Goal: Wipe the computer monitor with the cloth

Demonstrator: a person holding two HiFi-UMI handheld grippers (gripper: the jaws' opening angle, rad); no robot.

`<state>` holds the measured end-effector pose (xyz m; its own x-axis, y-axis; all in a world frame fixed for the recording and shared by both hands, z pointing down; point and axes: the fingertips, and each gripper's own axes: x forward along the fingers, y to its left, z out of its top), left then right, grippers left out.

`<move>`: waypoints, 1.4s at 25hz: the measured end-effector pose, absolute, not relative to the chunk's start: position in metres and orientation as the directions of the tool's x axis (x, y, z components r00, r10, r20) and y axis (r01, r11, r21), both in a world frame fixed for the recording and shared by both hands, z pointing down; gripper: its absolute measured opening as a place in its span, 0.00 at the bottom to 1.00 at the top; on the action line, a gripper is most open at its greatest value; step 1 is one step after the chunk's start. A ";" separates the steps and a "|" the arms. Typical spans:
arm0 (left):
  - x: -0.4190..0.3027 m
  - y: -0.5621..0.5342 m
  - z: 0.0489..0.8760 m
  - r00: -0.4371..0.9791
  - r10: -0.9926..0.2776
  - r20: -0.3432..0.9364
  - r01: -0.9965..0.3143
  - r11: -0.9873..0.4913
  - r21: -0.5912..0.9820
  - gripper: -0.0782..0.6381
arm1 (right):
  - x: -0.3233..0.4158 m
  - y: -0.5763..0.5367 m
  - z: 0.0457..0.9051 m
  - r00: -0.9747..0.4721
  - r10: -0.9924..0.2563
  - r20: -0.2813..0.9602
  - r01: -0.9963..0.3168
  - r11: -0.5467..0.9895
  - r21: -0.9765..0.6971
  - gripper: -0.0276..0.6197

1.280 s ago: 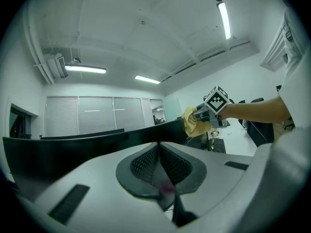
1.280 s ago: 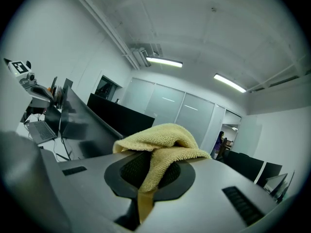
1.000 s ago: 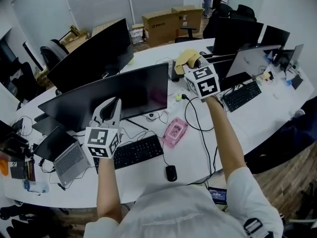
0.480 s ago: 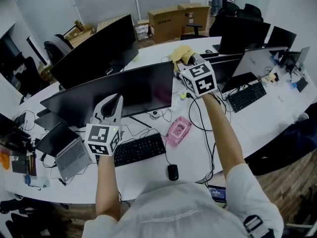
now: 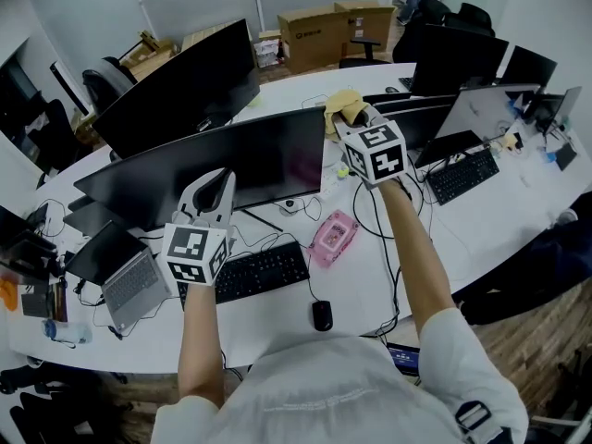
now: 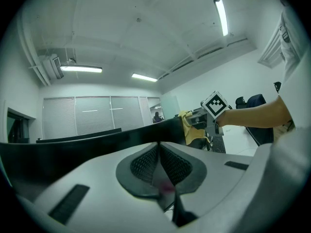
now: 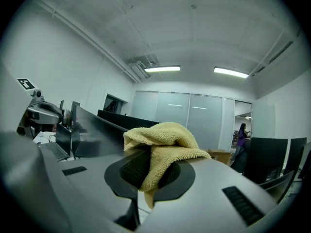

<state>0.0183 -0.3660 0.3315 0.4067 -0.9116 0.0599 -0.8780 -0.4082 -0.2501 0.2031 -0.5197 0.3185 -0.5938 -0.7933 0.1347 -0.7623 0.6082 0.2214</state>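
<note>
Right gripper (image 5: pixel 355 123) has closed in on the monitor (image 5: pixel 240 169) over the last second. The yellow cloth (image 5: pixel 340 103), pinched between its jaws, now sits at the screen's upper right corner; a gap showed there before. Left gripper (image 5: pixel 216 188) position unchanged, jaws pressed together on nothing, held in front of the screen's lower edge. Cannot tell whether the cloth touches the bezel. In the head view the marker cube covers most of the right gripper's jaws.

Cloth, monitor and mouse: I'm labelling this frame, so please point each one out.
yellow cloth (image 7: pixel 163 140), right gripper view, on its bunched top fold.
computer monitor (image 5: pixel 250 166), head view, on the middle of its dark screen.
mouse (image 5: pixel 321 314), head view, on its back.
</note>
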 end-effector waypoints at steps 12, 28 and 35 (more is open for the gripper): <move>0.017 -0.360 0.336 0.406 -0.912 0.063 -0.880 -0.409 -0.241 0.15 | 0.200 -0.508 0.368 -0.588 -0.776 0.227 -0.749 0.629 0.209 0.10; 0.010 -0.346 0.369 0.369 -0.920 0.128 -0.896 -0.389 -0.215 0.15 | 0.197 -0.509 0.454 -0.607 -0.713 0.351 -0.731 0.674 0.104 0.10; 0.004 -0.345 0.388 0.348 -0.924 0.161 -0.905 -0.376 -0.197 0.15 | 0.198 -0.518 0.475 -0.612 -0.703 0.363 -0.729 0.679 0.086 0.10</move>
<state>0.0042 -0.3451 0.3880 0.3483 -0.9235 0.1607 -0.9054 -0.3758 -0.1973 0.1983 -0.5176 0.4752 -0.6121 -0.7025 0.3630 -0.7288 0.6794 0.0860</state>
